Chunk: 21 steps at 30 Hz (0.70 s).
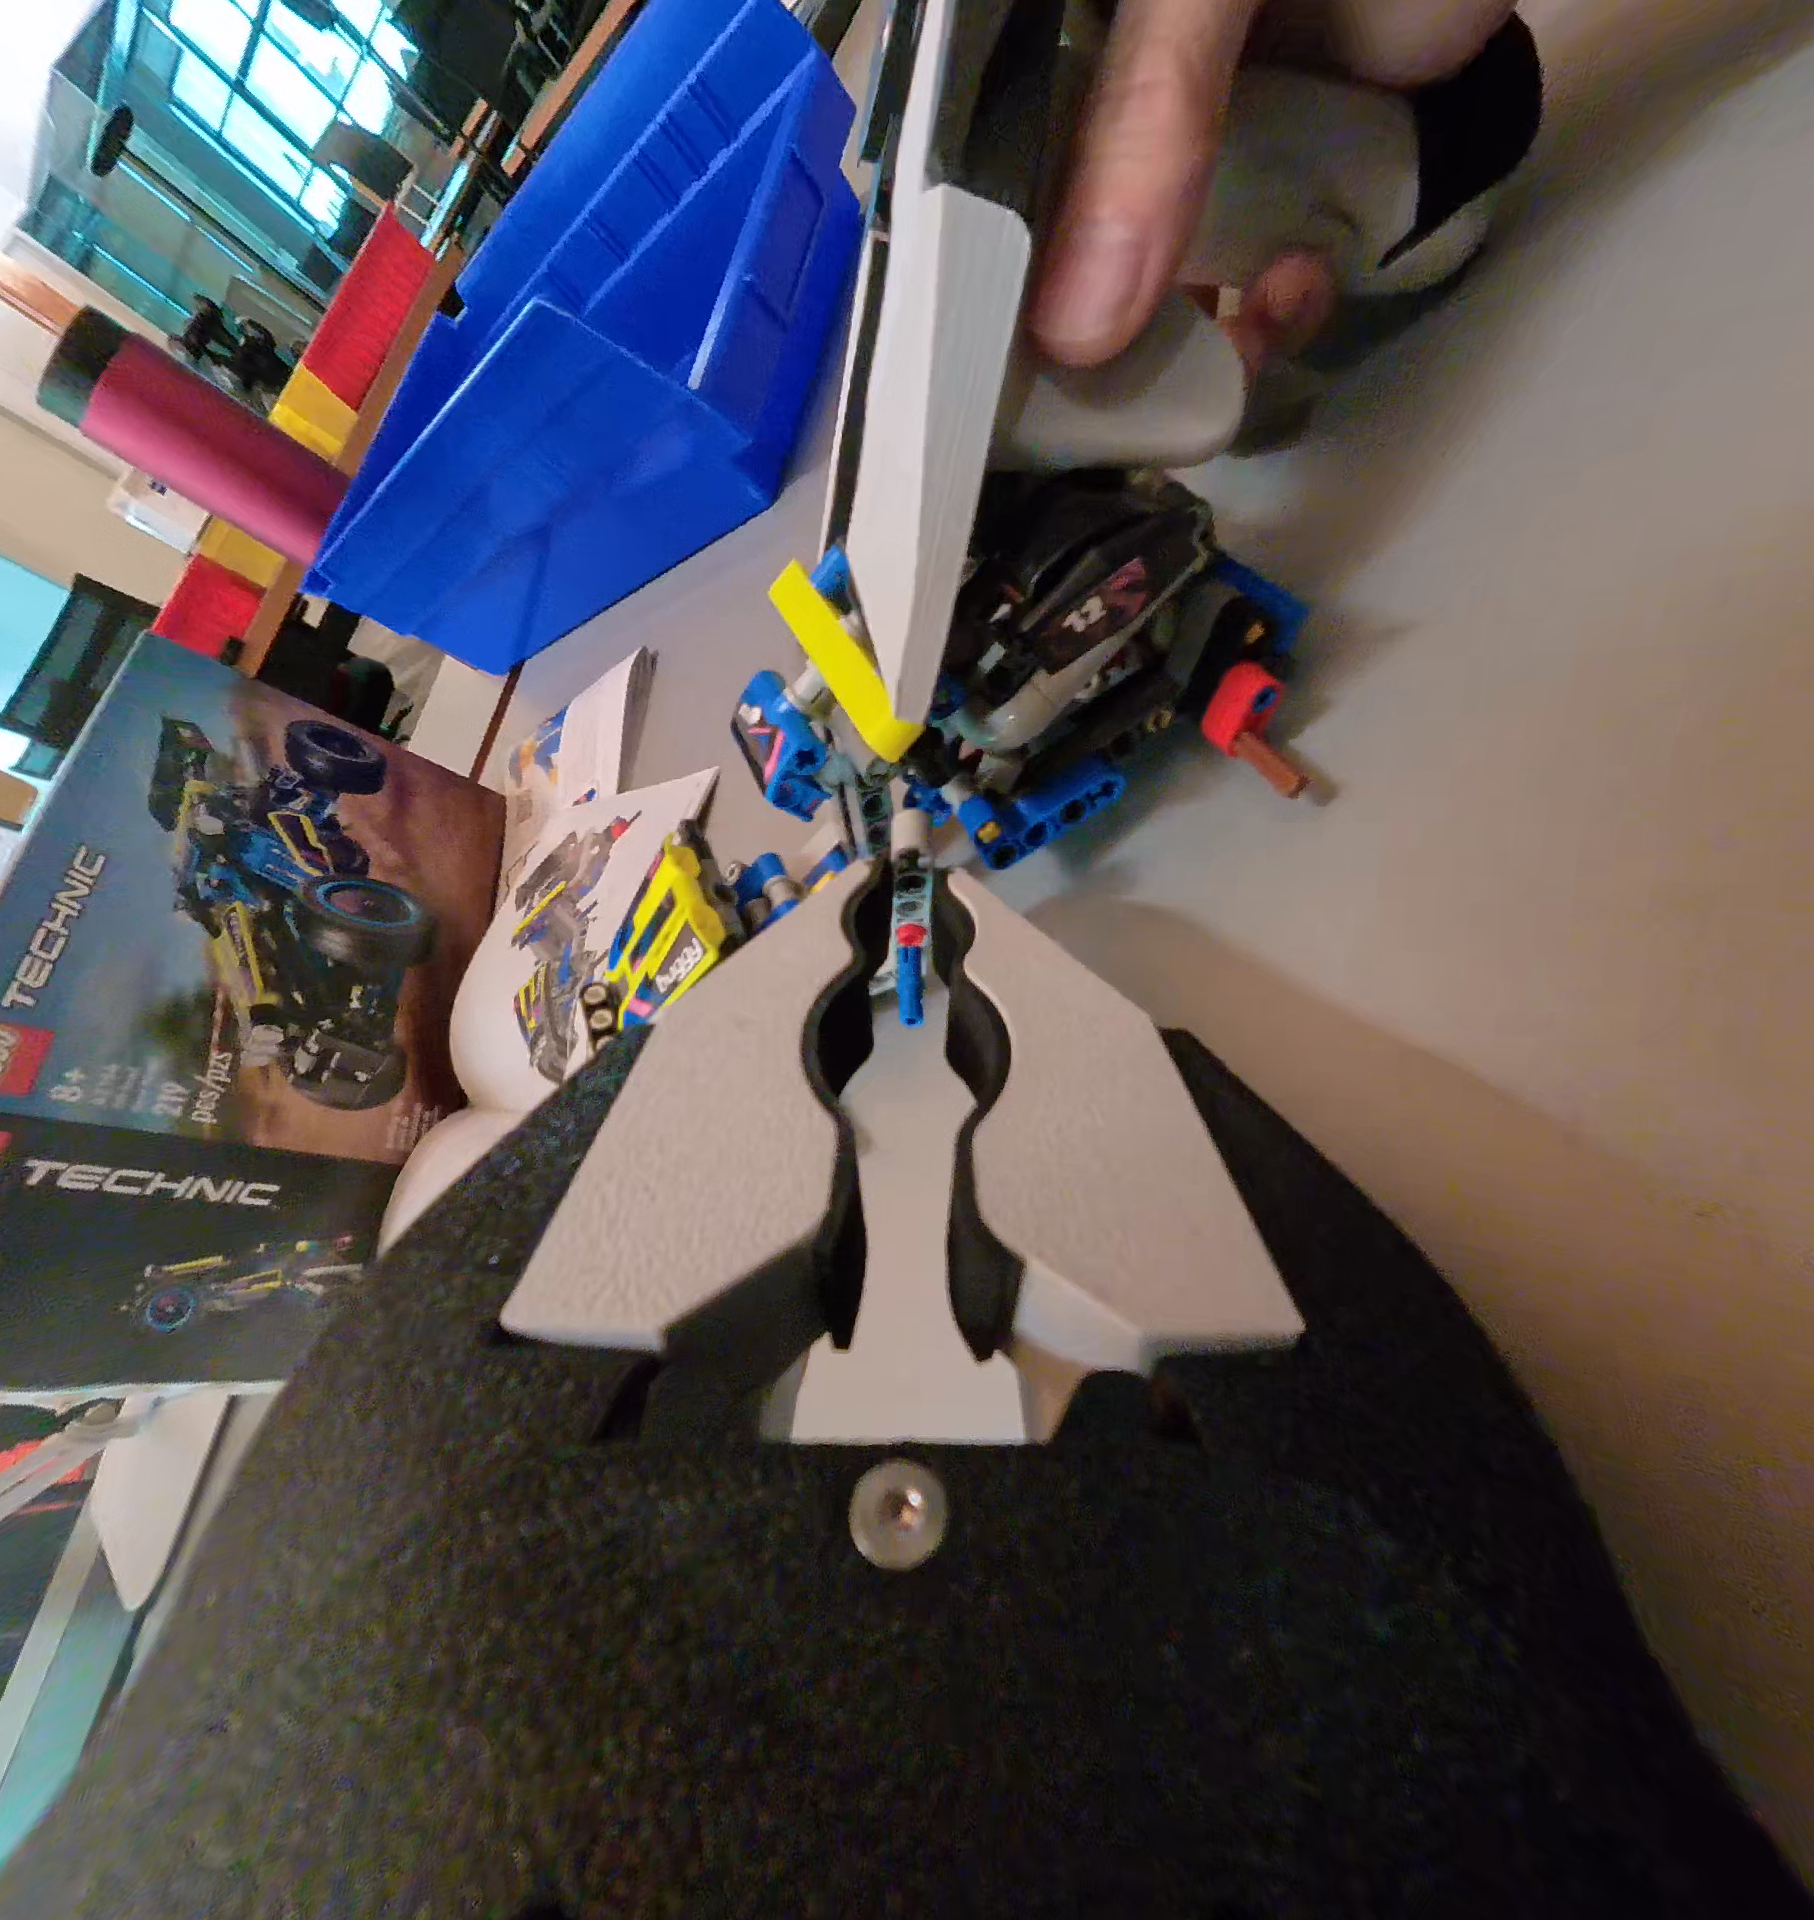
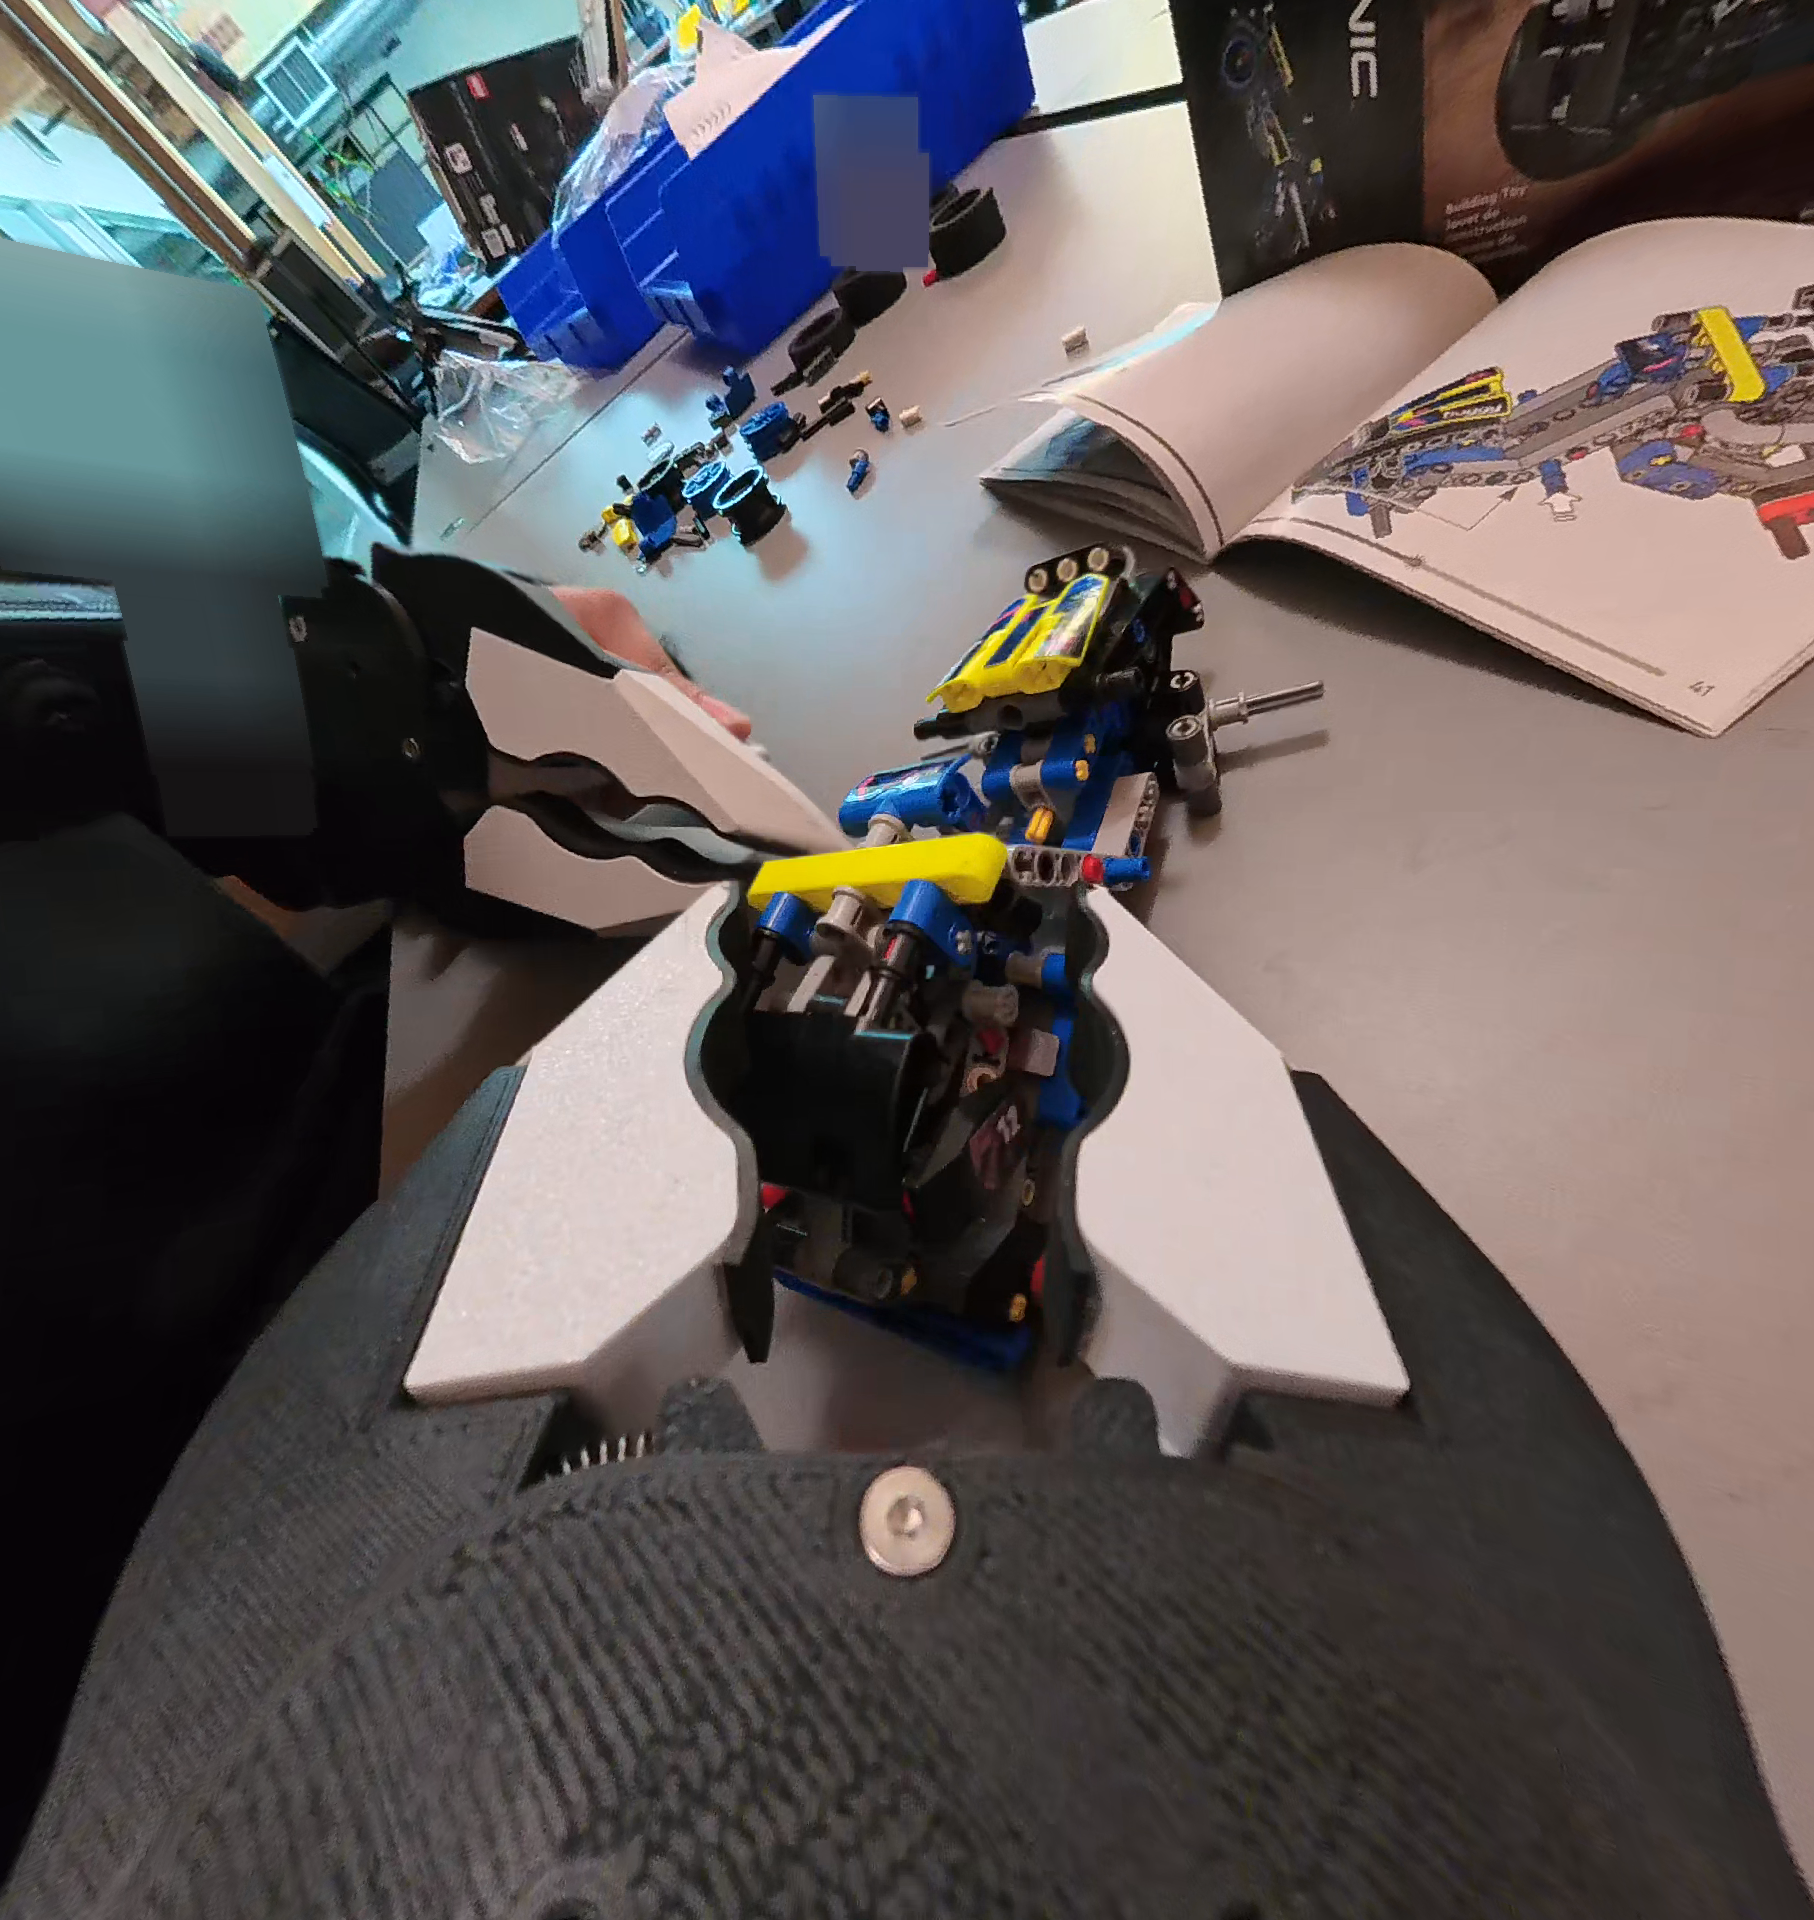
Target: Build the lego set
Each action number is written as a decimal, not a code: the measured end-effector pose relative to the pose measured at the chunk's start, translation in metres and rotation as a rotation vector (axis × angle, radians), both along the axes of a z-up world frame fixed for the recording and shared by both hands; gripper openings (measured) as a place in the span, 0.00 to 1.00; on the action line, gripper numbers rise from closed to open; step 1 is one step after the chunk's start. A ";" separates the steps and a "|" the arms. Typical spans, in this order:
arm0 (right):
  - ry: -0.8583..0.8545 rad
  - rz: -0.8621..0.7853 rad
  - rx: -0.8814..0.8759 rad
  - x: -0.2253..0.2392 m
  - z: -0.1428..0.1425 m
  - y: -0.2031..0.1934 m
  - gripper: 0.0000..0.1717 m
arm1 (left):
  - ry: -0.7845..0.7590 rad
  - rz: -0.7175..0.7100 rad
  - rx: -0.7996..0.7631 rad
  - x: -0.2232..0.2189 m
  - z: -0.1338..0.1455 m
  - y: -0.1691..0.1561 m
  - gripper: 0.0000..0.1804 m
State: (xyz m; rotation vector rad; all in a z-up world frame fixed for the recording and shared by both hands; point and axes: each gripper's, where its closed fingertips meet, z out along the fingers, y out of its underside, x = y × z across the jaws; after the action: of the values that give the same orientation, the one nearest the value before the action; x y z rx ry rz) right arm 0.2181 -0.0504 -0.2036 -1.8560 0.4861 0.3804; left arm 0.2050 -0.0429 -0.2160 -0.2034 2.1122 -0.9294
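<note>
A partly built toy car of blue, black and yellow plastic beams point(image 2: 996, 1132) lies on the grey table point(image 2: 1505, 1039). My right gripper point(image 2: 908, 899) is shut on its black and blue body, with a pad against each side, just behind a yellow crossbeam point(image 2: 882, 868). My left gripper point(image 1: 909, 878) is almost shut, and its tips pinch a thin grey beam point(image 1: 911, 894) that carries a red and a blue pin. In the right wrist view the left gripper point(image 2: 778, 831) comes in from the left, with its tips behind the yellow crossbeam. The right gripper's white finger point(image 1: 913, 468) and a hand show above the car point(image 1: 1090, 623).
An open instruction booklet point(image 2: 1505, 499) lies at the right, with a toy box point(image 2: 1402, 125) behind it. Blue bins point(image 2: 757, 208) and loose small parts point(image 2: 716, 488) sit farther back. In the left wrist view a box point(image 1: 207, 904), bins point(image 1: 591, 416) and a magenta tube point(image 1: 207, 447) stand at the left. Both grippers' tips are close together, under 4 cm apart.
</note>
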 end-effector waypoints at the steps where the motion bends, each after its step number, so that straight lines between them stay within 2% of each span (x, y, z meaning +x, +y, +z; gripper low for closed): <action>1: 0.006 0.001 0.006 0.000 0.001 0.000 0.34 | 0.006 0.014 0.002 0.000 0.000 -0.001 0.02; 7: -0.018 0.020 0.003 0.000 0.001 0.001 0.33 | 0.087 0.099 -0.023 -0.001 -0.008 -0.001 0.02; 11: -0.053 0.028 0.002 0.002 0.002 0.001 0.32 | 0.060 0.121 -0.085 0.008 0.001 0.002 0.02; 17: -0.096 0.074 0.004 0.003 0.004 -0.002 0.32 | 0.066 0.124 -0.086 0.012 -0.004 0.001 0.02; 19: -0.131 0.086 0.011 0.007 0.013 -0.014 0.36 | 0.056 0.126 -0.085 0.012 -0.002 0.001 0.02; 21: -0.165 0.080 0.061 0.021 0.030 -0.030 0.32 | 0.046 0.130 -0.067 0.013 -0.004 0.002 0.02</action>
State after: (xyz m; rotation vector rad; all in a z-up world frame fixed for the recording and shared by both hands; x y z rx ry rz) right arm 0.2387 -0.0802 -0.1732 -1.8334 0.2858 0.2898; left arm 0.2177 -0.0409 -0.2199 -0.3950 2.0844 -0.9265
